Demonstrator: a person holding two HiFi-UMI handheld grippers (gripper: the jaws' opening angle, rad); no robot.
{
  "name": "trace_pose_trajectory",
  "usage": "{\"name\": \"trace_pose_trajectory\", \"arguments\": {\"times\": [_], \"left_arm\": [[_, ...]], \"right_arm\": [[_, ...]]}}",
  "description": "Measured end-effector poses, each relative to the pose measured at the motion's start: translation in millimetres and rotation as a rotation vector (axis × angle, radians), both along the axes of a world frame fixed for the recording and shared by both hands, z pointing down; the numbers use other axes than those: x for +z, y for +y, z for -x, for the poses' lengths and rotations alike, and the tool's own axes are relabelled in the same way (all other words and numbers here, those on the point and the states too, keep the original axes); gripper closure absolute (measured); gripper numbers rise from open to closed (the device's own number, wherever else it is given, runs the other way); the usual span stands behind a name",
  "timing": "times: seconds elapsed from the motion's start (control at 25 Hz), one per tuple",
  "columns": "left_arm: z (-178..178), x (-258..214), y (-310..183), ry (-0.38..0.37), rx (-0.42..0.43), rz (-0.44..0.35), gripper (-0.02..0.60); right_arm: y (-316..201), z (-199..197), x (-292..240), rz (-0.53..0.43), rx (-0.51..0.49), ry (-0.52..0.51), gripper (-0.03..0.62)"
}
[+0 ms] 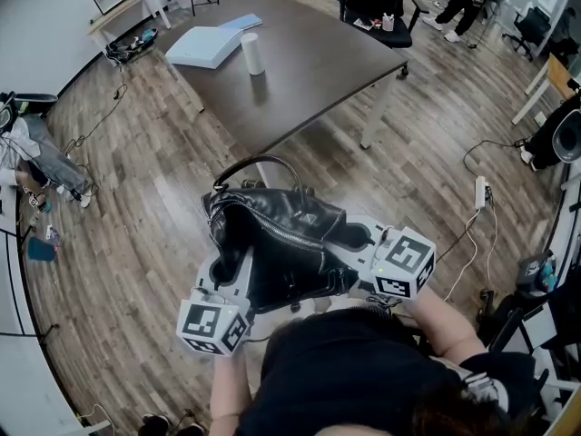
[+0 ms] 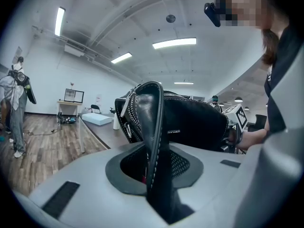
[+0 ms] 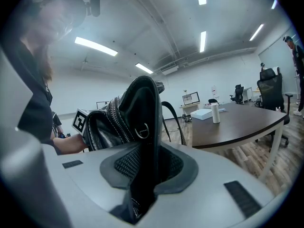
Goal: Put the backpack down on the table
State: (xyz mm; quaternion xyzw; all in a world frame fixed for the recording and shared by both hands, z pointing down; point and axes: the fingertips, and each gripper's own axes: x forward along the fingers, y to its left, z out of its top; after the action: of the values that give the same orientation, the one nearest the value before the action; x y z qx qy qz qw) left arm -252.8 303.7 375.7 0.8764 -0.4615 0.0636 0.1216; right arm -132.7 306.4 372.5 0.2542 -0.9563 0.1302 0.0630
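Note:
A black leather backpack [image 1: 277,243] hangs in the air between my two grippers, over the wooden floor in front of the dark brown table [image 1: 300,71]. My left gripper [image 1: 227,275] is shut on the bag's left side; in the left gripper view a black leather fold [image 2: 154,141] is pinched between the jaws. My right gripper [image 1: 359,243] is shut on the right side, with black leather [image 3: 145,141] clamped between its jaws. The bag's top is unzipped and its carry handle [image 1: 259,166] arches toward the table.
On the table stand a white cylinder [image 1: 253,53] and a flat white box [image 1: 203,45]. An office chair [image 1: 377,7] sits at the table's far side. Cables and a power strip [image 1: 481,192] lie on the floor at the right. Clutter lines the left wall.

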Motion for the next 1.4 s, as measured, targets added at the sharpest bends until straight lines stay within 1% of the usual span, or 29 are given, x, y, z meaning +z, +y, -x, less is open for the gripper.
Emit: {"name": "trace_pose_trajectory", "arguments": {"times": [0.48, 0.84, 1.4], "left_arm": [[-11, 3, 4, -0.005, -0.003, -0.009, 0.482], [-15, -5, -13, -0.015, -0.029, -0.031, 0.483], [-43, -4, -45, -0.040, -0.063, -0.039, 0.483]], "right_arm": [[4, -11, 4, -0.005, 0.000, -0.007, 0.497], [-16, -15, -2, -0.025, -0.014, -0.010, 0.497], [-52, -43, -1, -0.026, -0.030, -0.022, 0.497]]}}
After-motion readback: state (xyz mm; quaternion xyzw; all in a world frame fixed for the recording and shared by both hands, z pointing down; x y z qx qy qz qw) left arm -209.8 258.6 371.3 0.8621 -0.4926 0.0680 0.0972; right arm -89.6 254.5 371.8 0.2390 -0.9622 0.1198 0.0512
